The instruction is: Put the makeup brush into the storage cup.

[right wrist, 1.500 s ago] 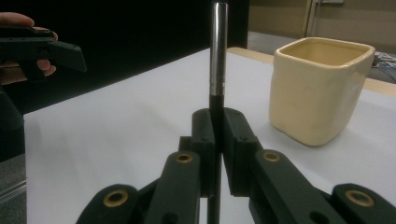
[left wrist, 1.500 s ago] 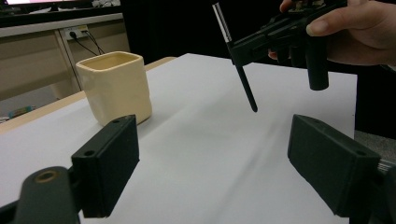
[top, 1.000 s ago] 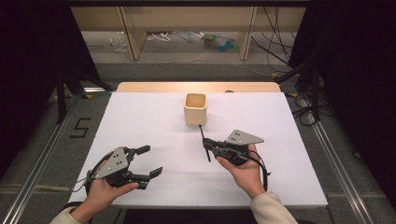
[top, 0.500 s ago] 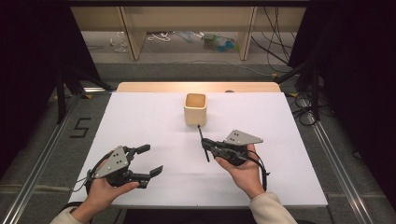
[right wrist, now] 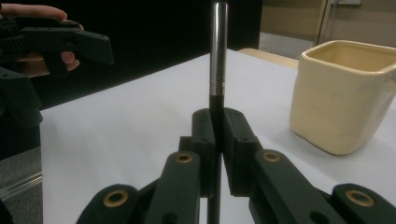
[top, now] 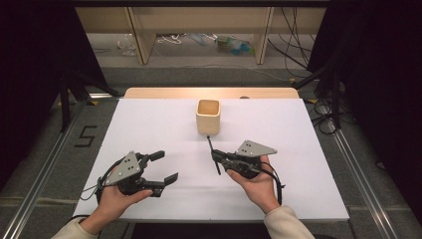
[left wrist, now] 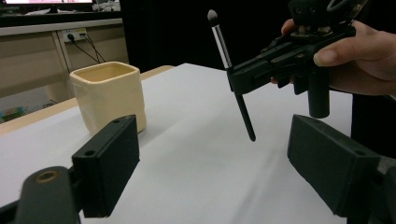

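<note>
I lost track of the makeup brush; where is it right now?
The makeup brush is clamped in the right gripper, held above the white table right of centre in the high view, just in front of the cream cup.

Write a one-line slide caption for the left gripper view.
Right gripper clamps a slim makeup brush, bristles up, above the white table beside a cream cup.

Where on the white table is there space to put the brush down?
Lots of room. The white table is bare left of the cream cup, and right of it out to the edge. It is also bare between the open left tongs and the right tongs, which are shut on the brush. It is crowded just around the cup.
</note>
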Action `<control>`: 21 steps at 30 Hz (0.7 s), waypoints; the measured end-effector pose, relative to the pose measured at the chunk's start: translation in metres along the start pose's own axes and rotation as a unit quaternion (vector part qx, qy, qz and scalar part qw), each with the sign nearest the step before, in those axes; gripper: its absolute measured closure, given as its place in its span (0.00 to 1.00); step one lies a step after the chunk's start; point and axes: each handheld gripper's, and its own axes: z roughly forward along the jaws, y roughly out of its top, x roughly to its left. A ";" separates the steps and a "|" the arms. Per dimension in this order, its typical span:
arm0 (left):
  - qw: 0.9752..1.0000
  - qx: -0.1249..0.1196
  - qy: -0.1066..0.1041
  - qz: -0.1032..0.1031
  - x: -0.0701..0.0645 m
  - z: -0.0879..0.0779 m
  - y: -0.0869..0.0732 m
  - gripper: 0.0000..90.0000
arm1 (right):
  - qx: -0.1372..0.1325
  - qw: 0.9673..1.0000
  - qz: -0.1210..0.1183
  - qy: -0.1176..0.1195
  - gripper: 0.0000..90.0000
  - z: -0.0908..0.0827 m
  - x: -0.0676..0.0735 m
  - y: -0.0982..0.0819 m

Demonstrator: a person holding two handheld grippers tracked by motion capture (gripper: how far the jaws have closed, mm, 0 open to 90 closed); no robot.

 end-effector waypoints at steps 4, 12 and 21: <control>1.000 -0.004 -0.003 0.003 0.000 0.006 0.005 0.19 | 0.005 1.000 -0.004 -0.003 0.94 0.000 0.000 0.001; 1.000 -0.001 -0.020 -0.002 0.001 0.026 0.010 0.22 | 0.003 1.000 -0.012 -0.002 0.94 0.002 0.003 0.001; 0.999 -0.004 -0.031 -0.010 0.003 0.043 0.018 0.23 | 0.000 1.000 0.001 0.007 0.94 0.005 0.006 0.001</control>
